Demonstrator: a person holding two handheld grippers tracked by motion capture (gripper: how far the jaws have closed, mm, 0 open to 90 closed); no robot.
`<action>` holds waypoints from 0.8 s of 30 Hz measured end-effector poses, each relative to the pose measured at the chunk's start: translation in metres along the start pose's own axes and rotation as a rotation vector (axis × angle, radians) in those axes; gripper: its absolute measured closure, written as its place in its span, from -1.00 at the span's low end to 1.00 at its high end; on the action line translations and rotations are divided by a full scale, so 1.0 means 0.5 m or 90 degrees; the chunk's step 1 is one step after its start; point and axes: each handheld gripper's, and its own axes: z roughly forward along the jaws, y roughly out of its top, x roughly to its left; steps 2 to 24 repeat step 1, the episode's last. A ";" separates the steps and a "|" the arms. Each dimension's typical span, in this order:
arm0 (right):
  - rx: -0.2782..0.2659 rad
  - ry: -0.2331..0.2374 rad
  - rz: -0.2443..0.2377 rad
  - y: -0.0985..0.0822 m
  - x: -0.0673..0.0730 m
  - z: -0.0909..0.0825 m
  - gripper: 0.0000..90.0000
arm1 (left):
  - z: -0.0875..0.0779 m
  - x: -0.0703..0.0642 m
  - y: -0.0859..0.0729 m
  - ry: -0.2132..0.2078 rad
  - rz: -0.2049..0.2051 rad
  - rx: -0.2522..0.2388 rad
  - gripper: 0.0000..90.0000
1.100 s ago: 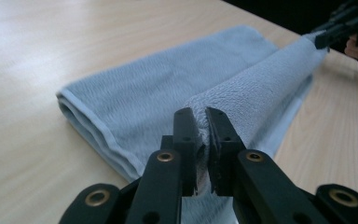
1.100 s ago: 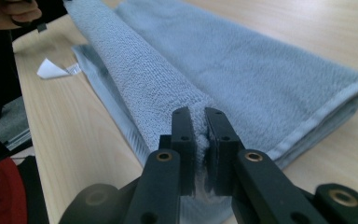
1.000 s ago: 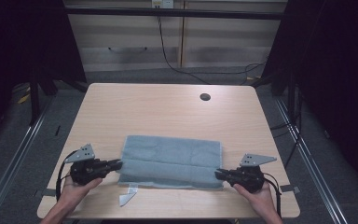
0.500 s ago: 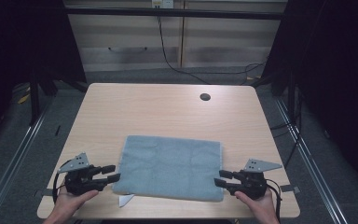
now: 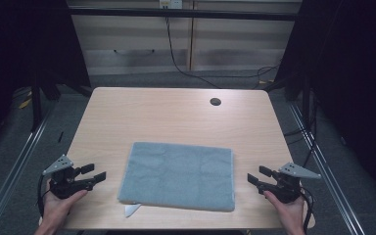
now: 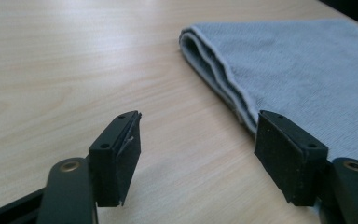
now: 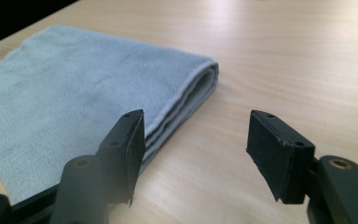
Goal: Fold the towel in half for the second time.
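Note:
A folded grey-blue towel [image 5: 178, 175] lies flat on the wooden table [image 5: 166, 117], near its front edge. My left gripper [image 5: 94, 173] is off the towel's left side, its jaws having just been opening and now standing open with nothing between them. In the left gripper view the towel's folded edge [image 6: 214, 65] runs past the right jaw of my left gripper [image 6: 198, 147]. My right gripper [image 5: 256, 175] is off the towel's right side, jaws just opened too, empty. In the right gripper view the towel [image 7: 74, 98] lies beyond the left jaw of my right gripper [image 7: 196, 149].
A small white tag [image 5: 132, 209] pokes out from under the towel's front left corner. A round cable hole [image 5: 215, 102] sits at the table's far right. Cables trail on the floor behind the table.
Both grippers let go of the towel's side edges, opened, and drew outward and toward the front edge. The towel now lies flat, slightly nearer the front.

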 end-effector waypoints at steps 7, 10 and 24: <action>0.008 -0.004 0.000 -0.002 0.001 0.001 -0.26 | 0.001 0.001 -0.001 0.000 -0.001 0.005 -0.38; 0.008 -0.004 0.000 -0.002 0.001 0.001 -0.26 | 0.001 0.001 -0.001 0.000 -0.001 0.005 -0.38; 0.008 -0.004 0.000 -0.002 0.001 0.001 -0.26 | 0.001 0.001 -0.001 0.000 -0.001 0.005 -0.38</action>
